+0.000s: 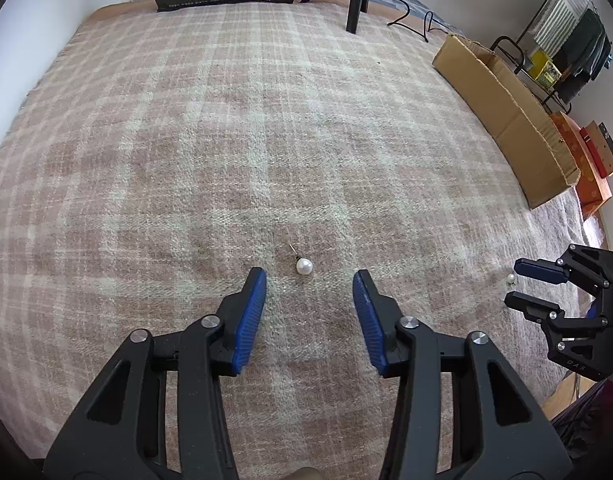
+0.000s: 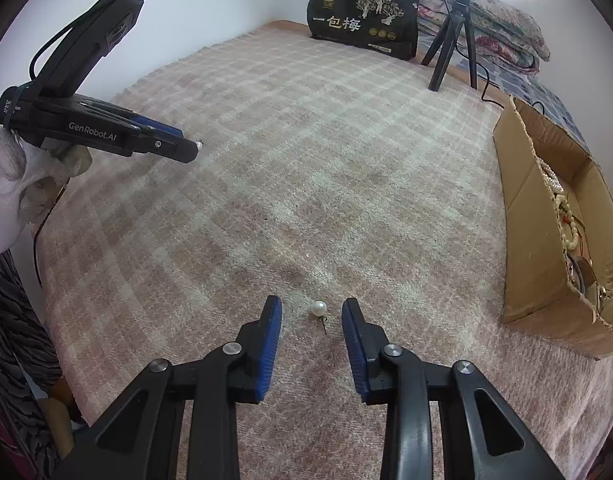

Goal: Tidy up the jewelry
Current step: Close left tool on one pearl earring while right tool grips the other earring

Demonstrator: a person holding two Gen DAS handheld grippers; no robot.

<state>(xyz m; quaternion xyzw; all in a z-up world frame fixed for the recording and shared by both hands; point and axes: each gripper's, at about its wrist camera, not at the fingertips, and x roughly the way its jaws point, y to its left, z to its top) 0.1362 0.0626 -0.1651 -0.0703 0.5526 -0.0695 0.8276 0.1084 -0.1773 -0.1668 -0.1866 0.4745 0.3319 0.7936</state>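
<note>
Hovering parted and empty-handed, the left tongs [image 1: 309, 280] and right tongs [image 2: 311, 310] each straddled a small white pearl stud earring [image 1: 304, 266] [image 2: 318, 308] on the pink plaid bed blanket [image 1: 266, 140], where a clumsy pinch could have squirted either round bead sideways into the nap.

A glossy pearl earring [image 1: 304, 266] with a thin metal post lies on a rough, matt woven plaid blanket [image 1: 226, 140], between matt black plastic tongs [image 1: 309, 276] with ribbed blue pads [image 1: 248, 316]; beside it, a dull, frayed-edged cardboard box [image 2: 546, 248].
</note>
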